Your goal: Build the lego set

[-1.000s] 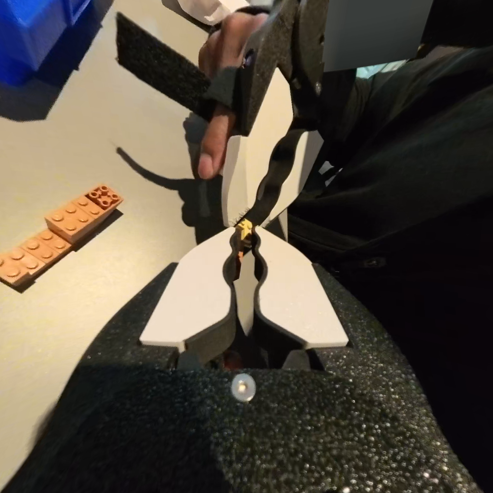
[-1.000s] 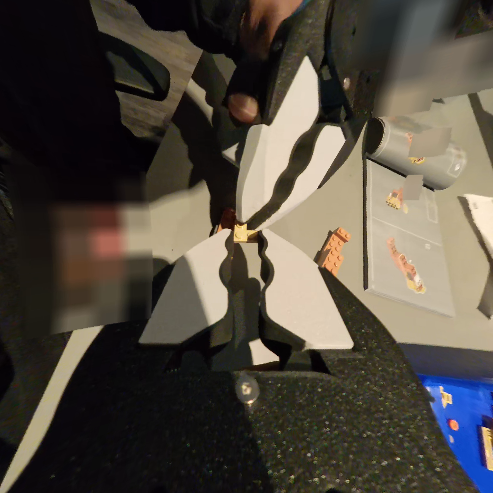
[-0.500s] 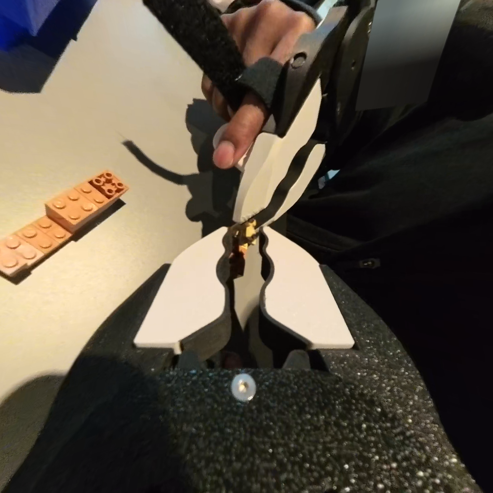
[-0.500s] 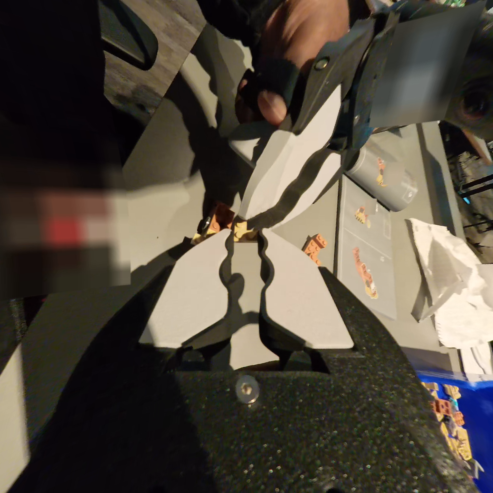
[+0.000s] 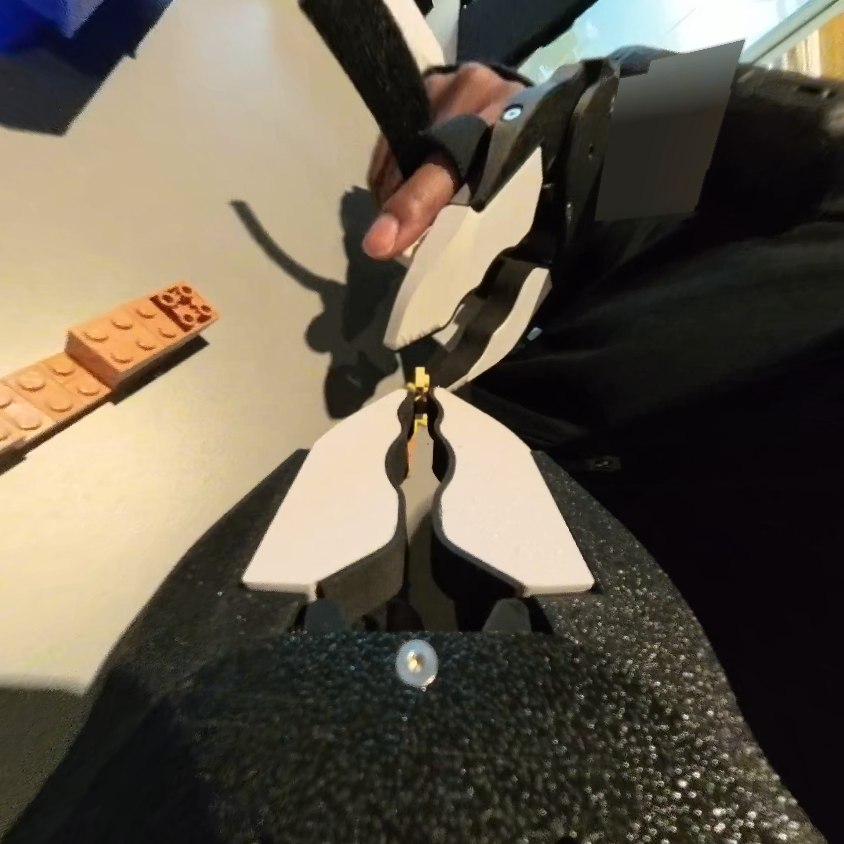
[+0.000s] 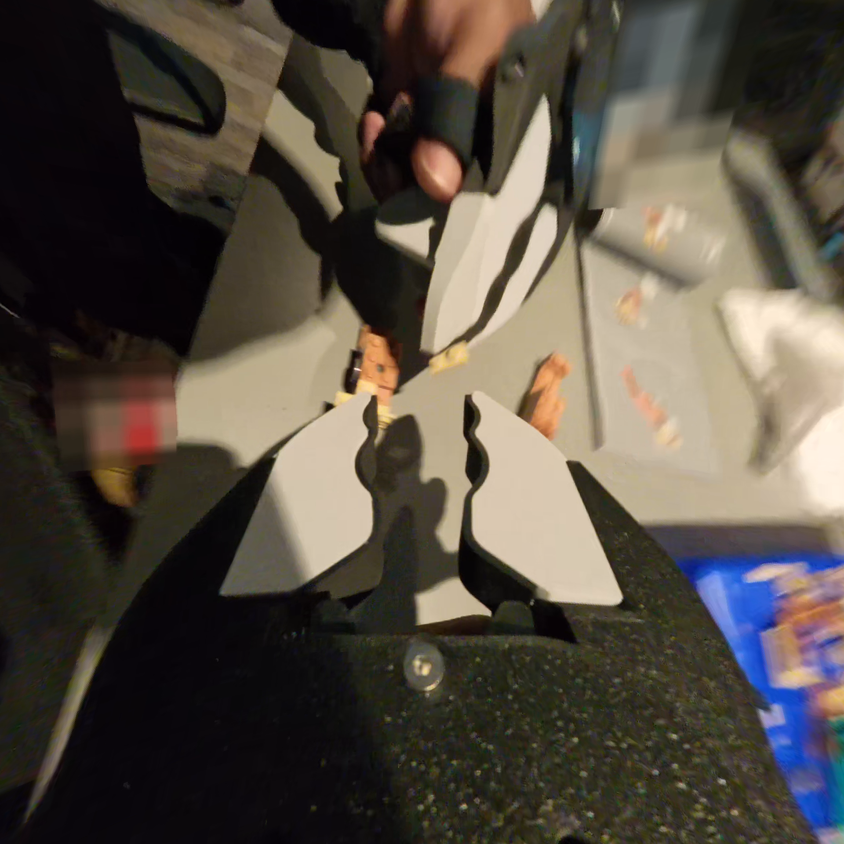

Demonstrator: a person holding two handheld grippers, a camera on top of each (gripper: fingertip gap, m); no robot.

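orange lego strip (image 5: 98,361) sat on the table (image 5: 137,160) off to the side, a few plates and a thicker brick already joined in a row, so some of the build was clearly done. judging by the blue bin (image 6: 776,648) with loose pieces in it and the open instruction booklet (image 6: 648,365) lying near a crumpled bag (image 6: 790,361), there was plenty left to go.

left gripper (image 5: 422,399) was pressed together on a tiny yellow piece (image 5: 420,388), pinching it right at the tips up in the air over the table edge. right gripper (image 6: 420,402) was spread wide with nothing between its jaws. a small orange sub-assembly (image 6: 377,365) showed just past its left finger, touching or nearly so, too blurry to say which.

compared with half a second earlier, the right gripper had let go: it had been clamped on the little piece tip to tip with the left one, and now it was opened up and backed off a bit. looked like a handoff or a press-fit just finished, but i can't tell if the yellow piece actually got seated on anything.
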